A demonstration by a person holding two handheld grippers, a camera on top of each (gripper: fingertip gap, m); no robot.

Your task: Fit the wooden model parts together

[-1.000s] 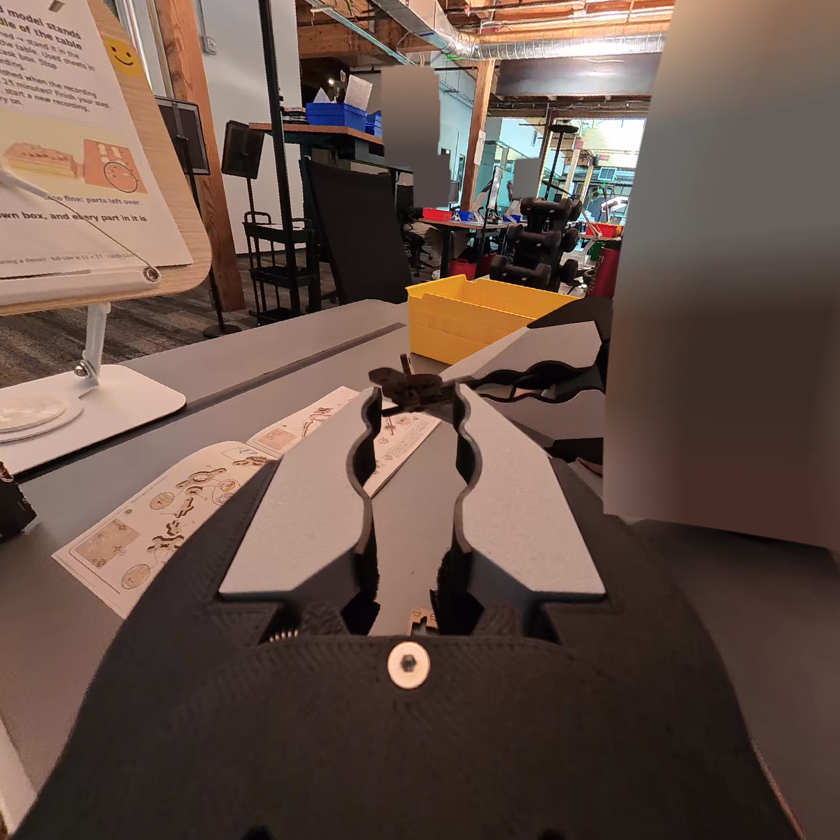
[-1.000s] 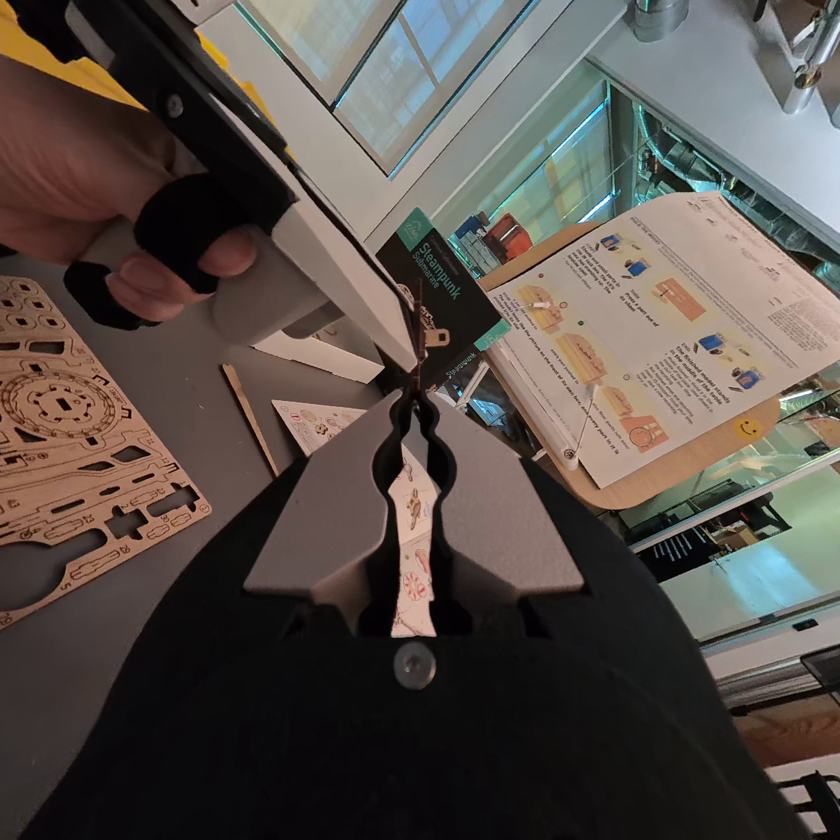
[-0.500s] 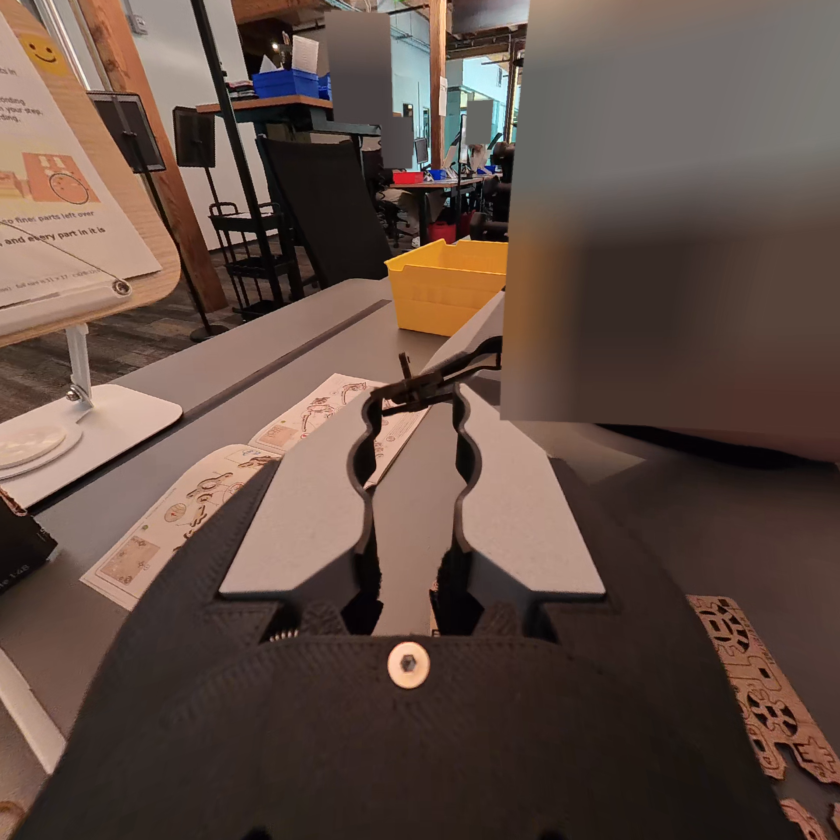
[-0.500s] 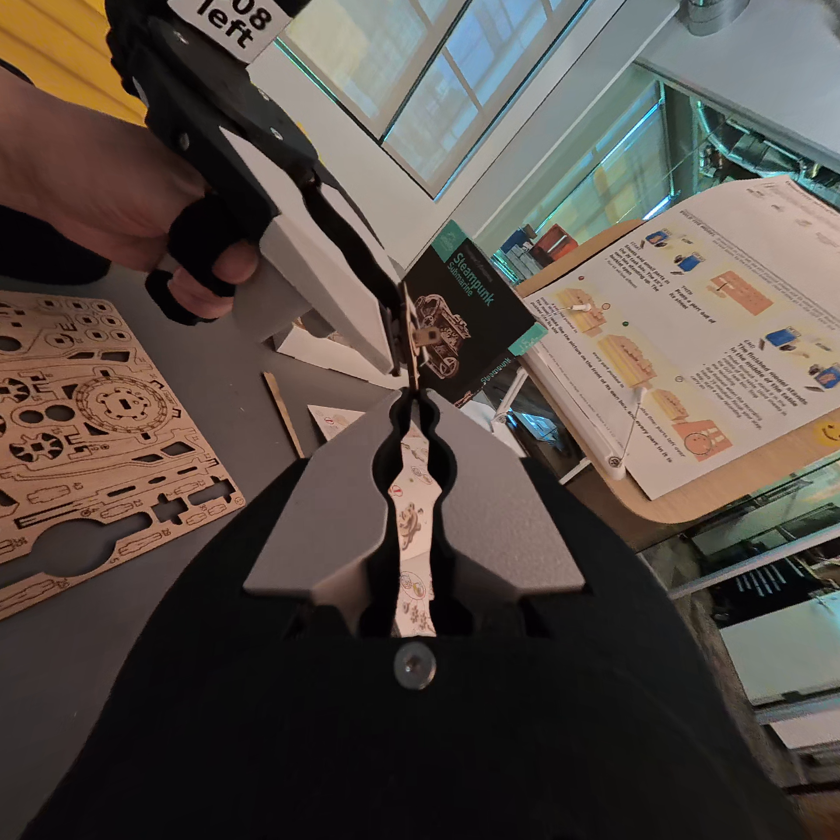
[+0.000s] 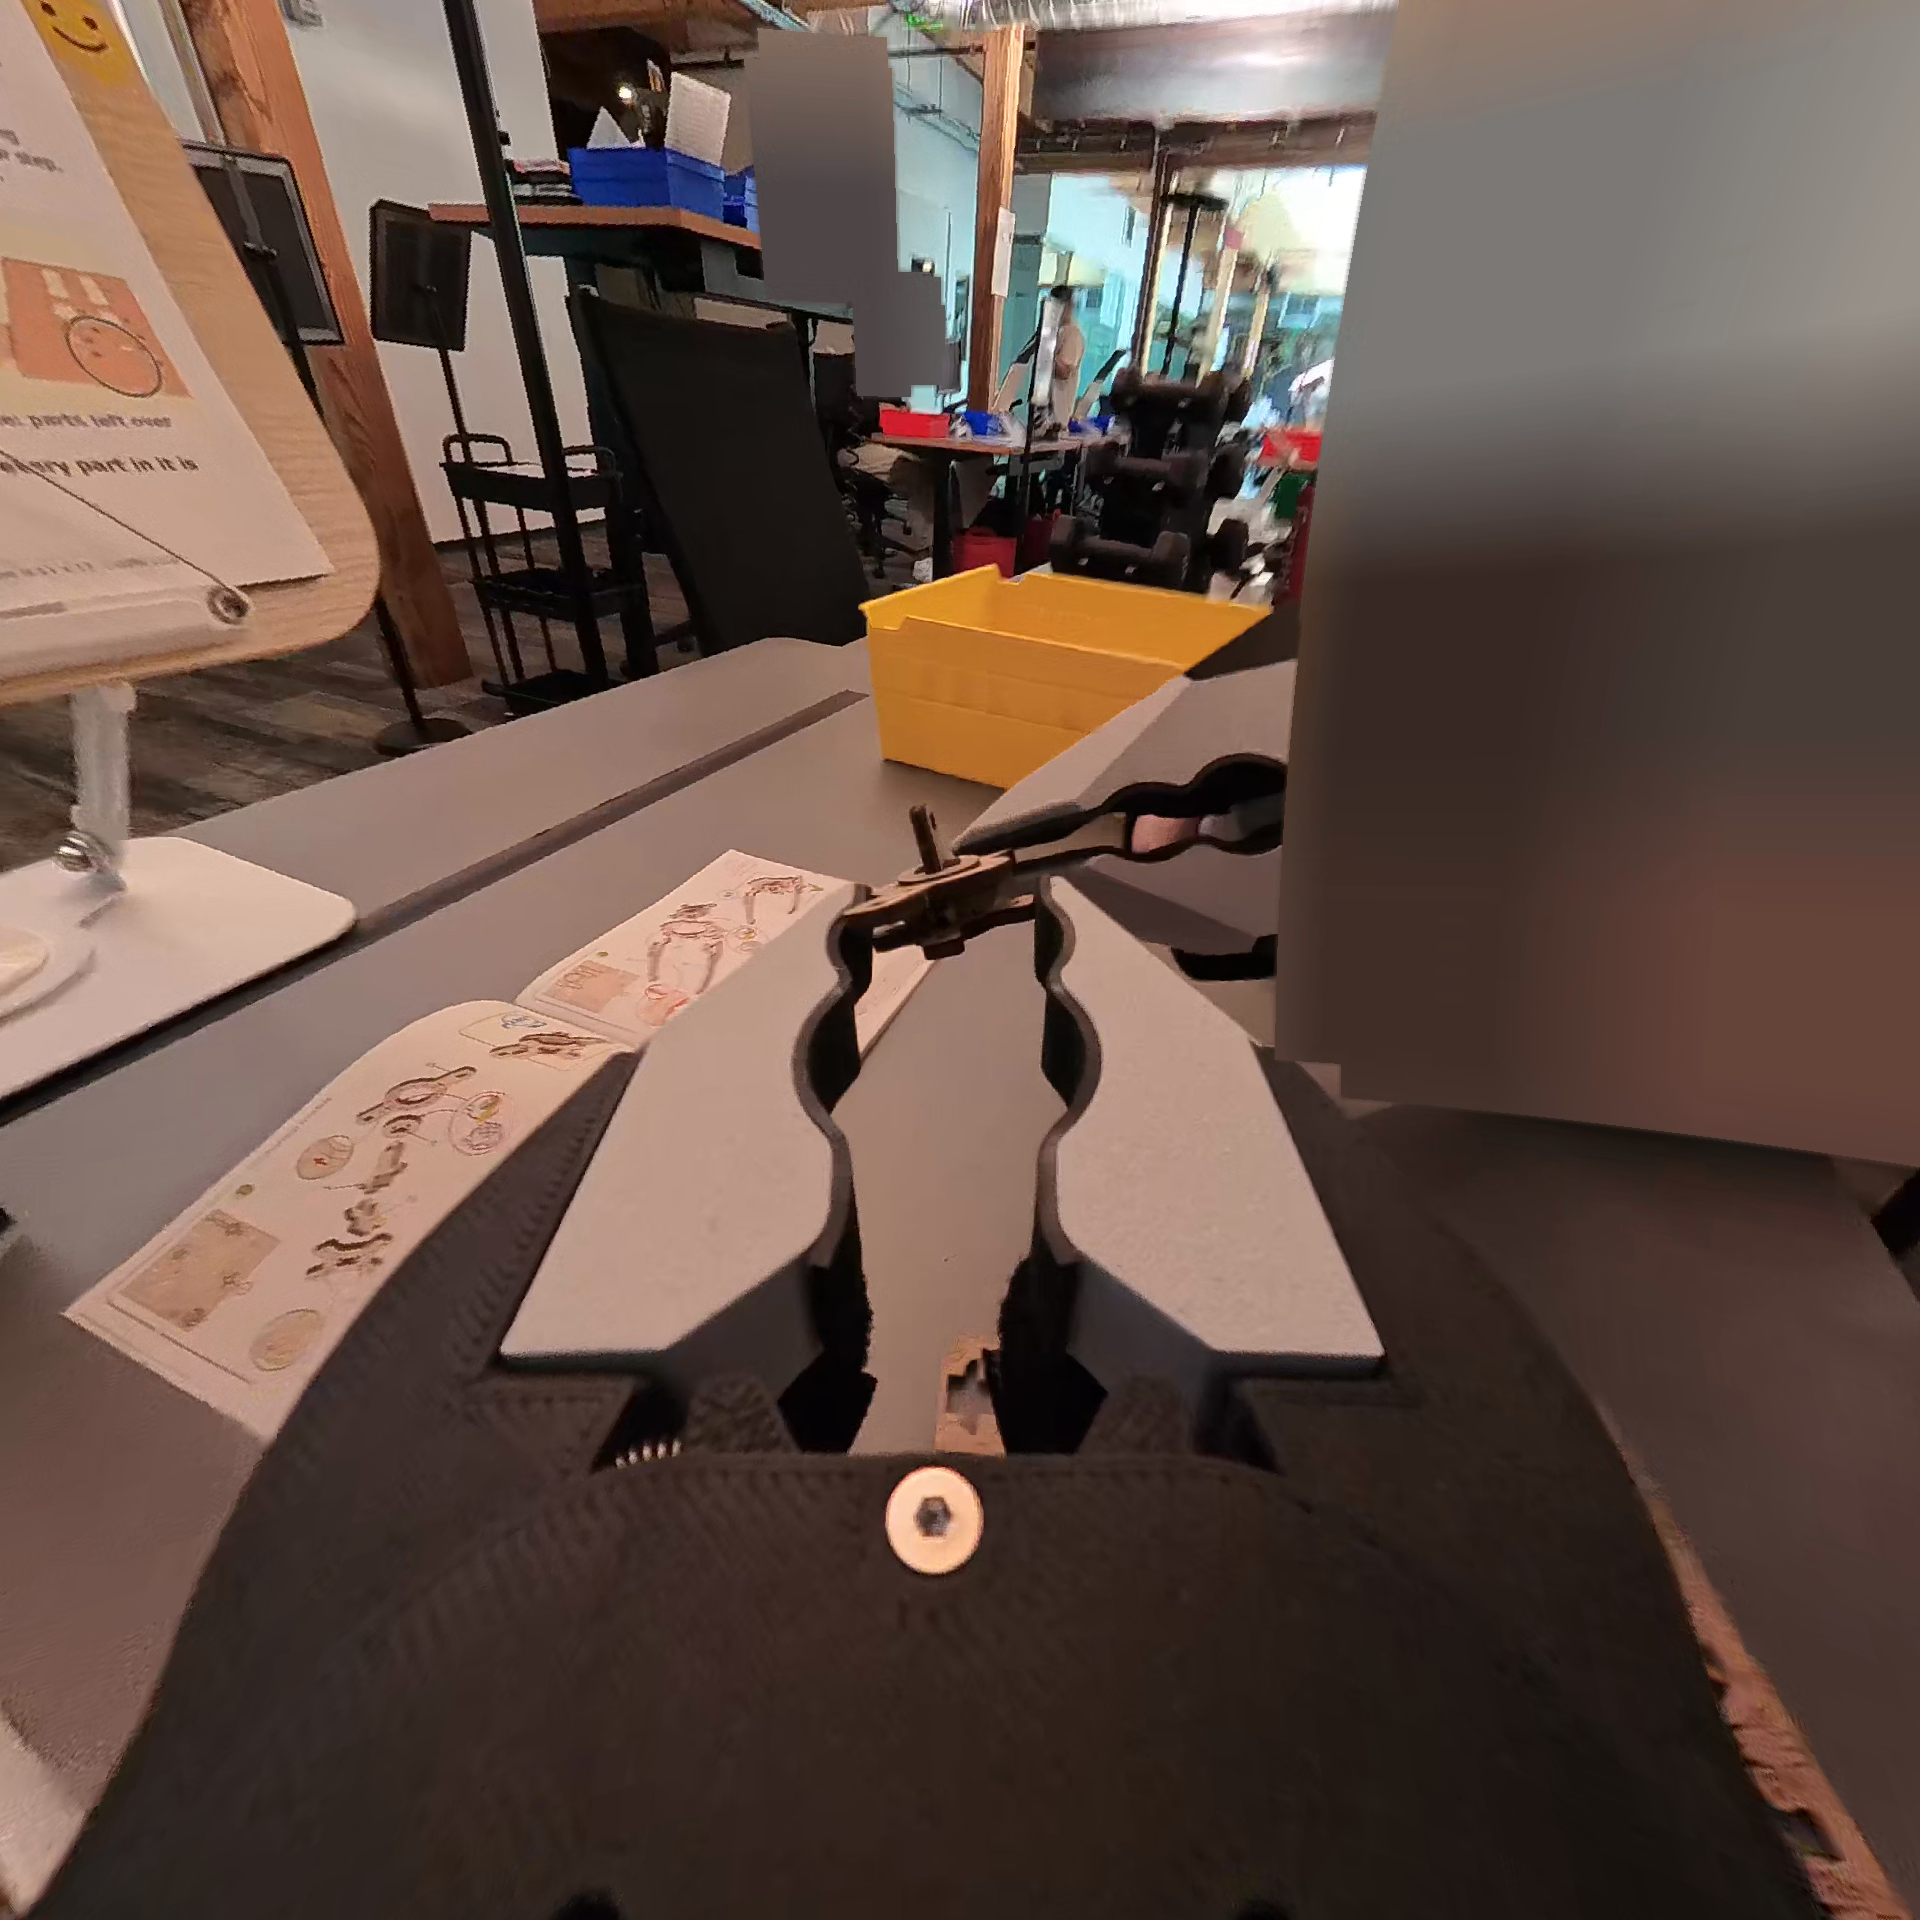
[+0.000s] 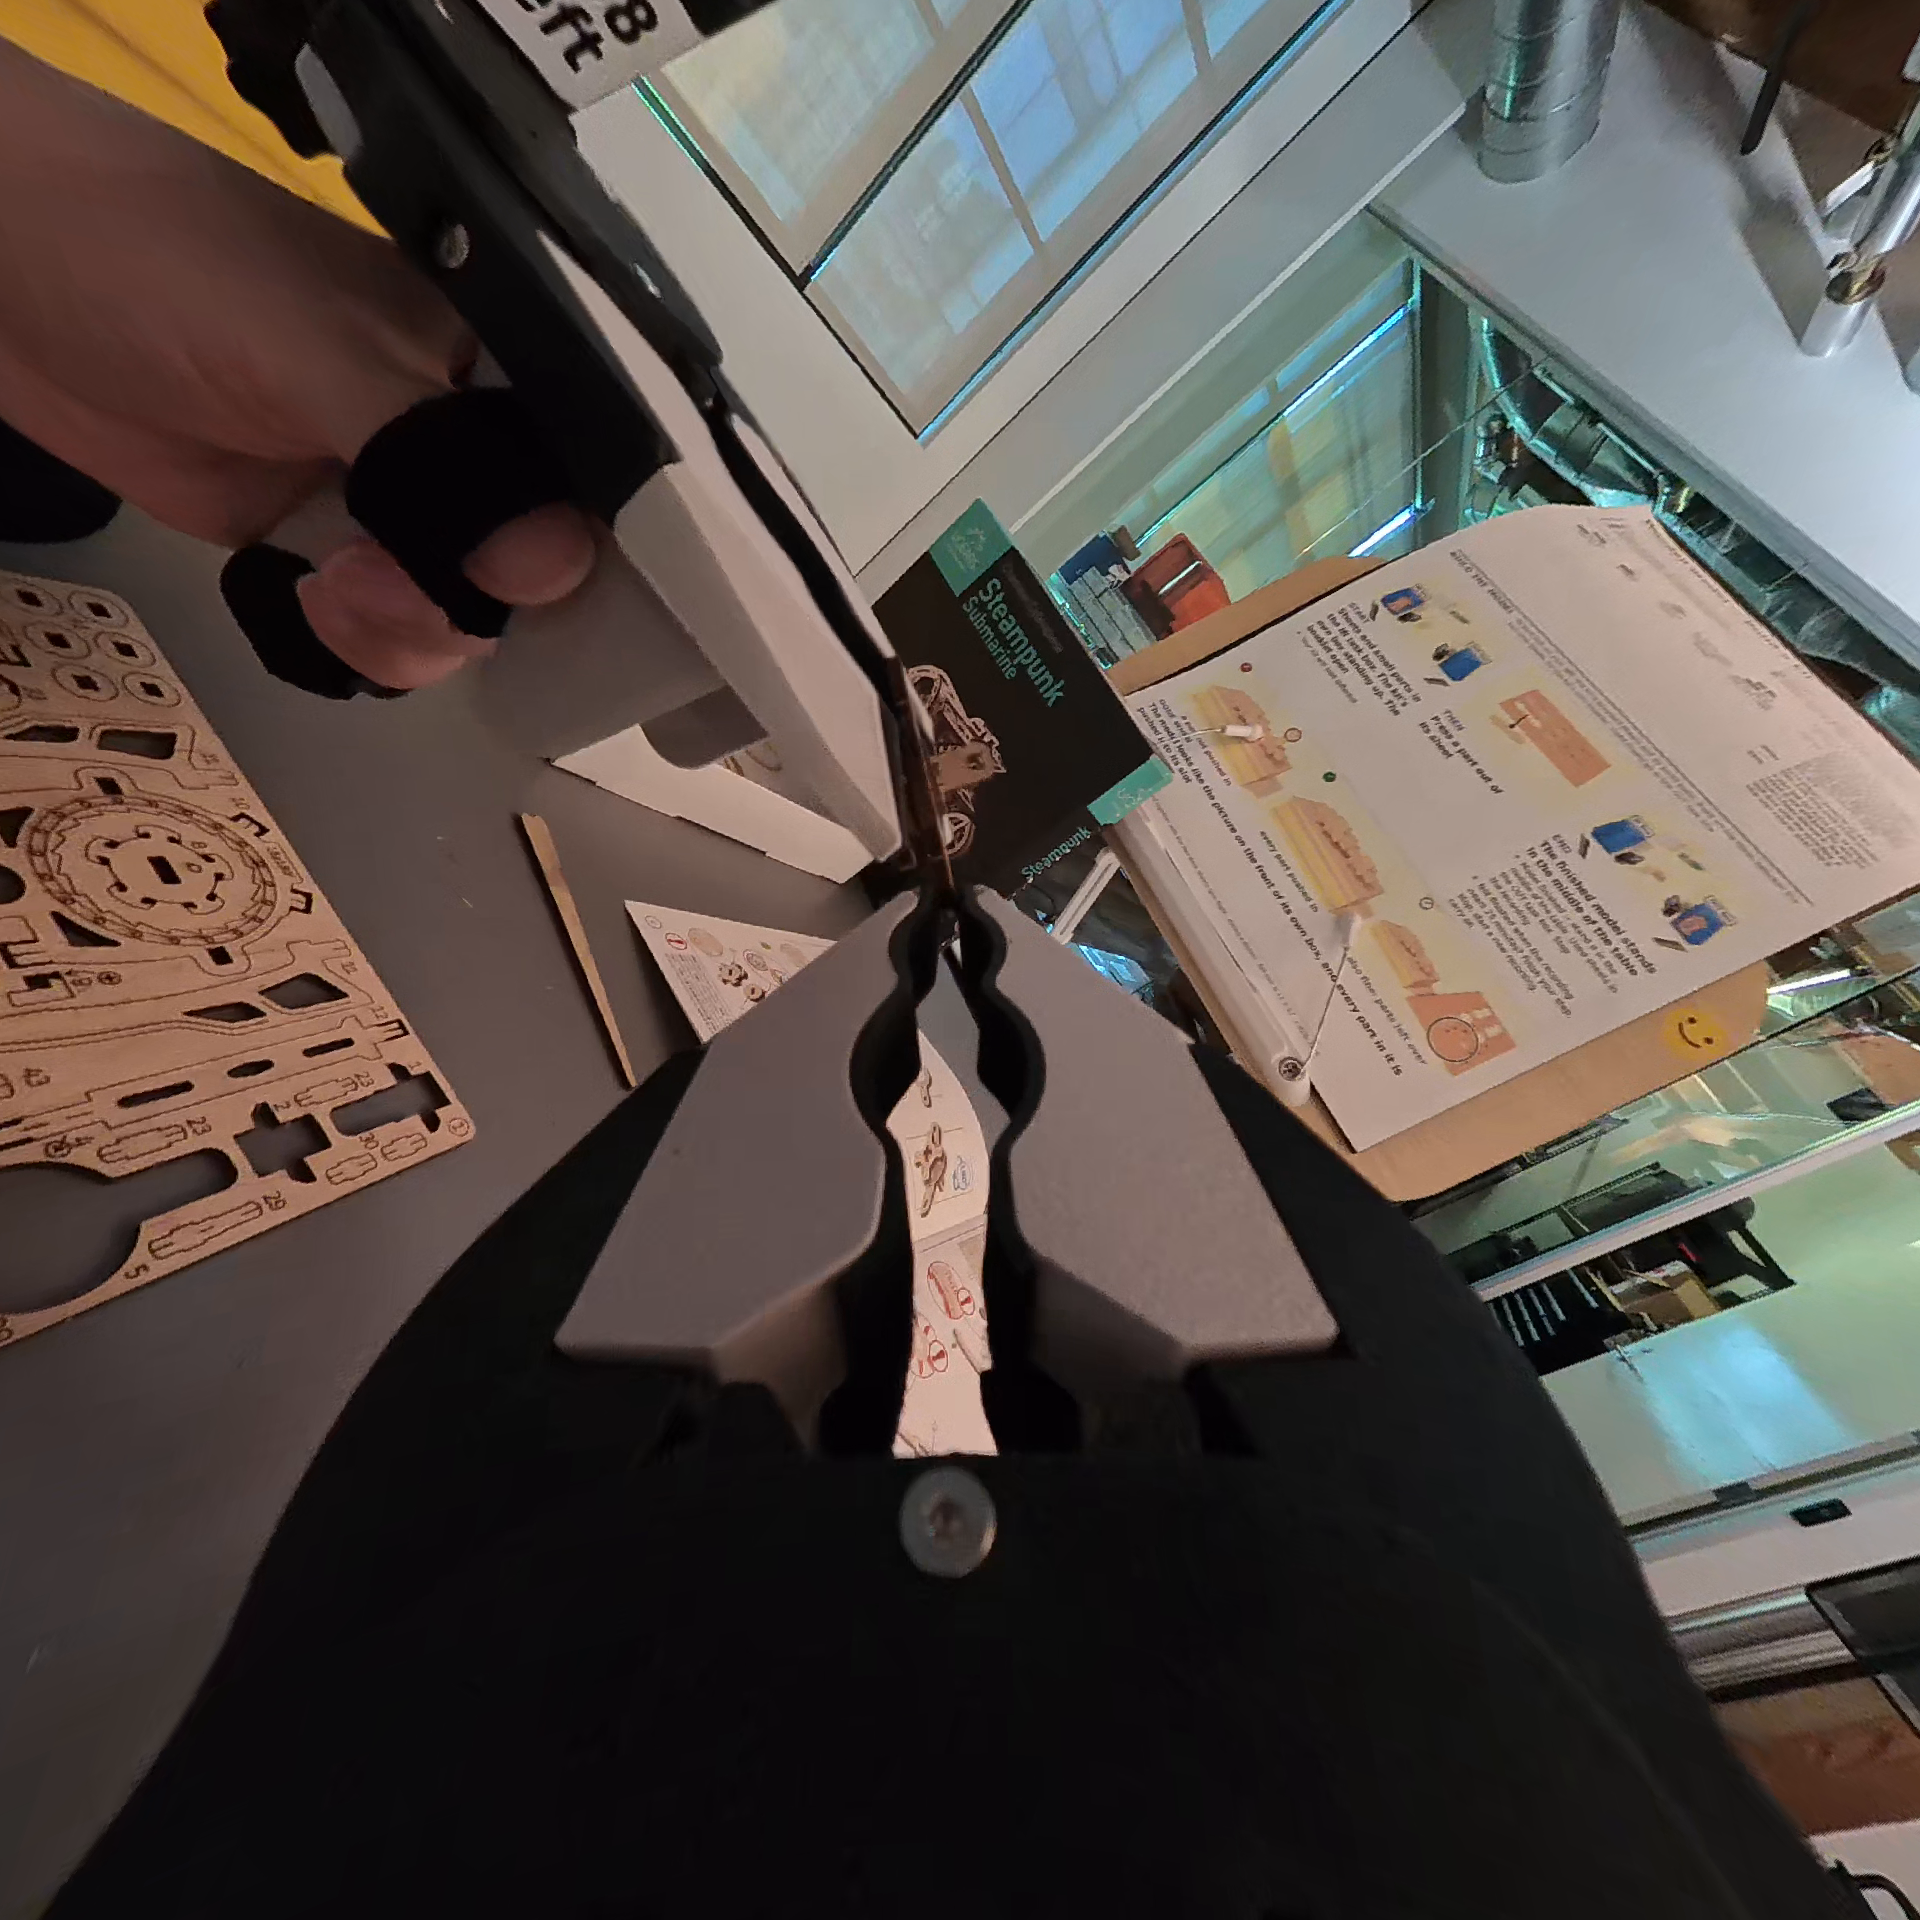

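Left wrist view: my left gripper [image 5: 940, 920] half closed, tips pinch small wooden assembly [image 5: 935, 902] at 12 o'clock, flat, long axis 9-to-3, peg up. Right gripper [image 5: 997, 854] enters from 2 o'clock, nearly closed, tips nip same piece's edge. Both touching; push along peg axis, I judge.

Right wrist view: assembly [image 6: 928, 800] edge-on at 12 o'clock.

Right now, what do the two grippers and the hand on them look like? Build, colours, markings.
Both match: the left gripper and right gripper each have a black ribbed printed body, two flat grey fingers with wavy black inner edges, and a silver screw at the centre. In the right wrist view, the left gripper carries a white label, and the hand on it has black loops around two fingers. No cables visible.
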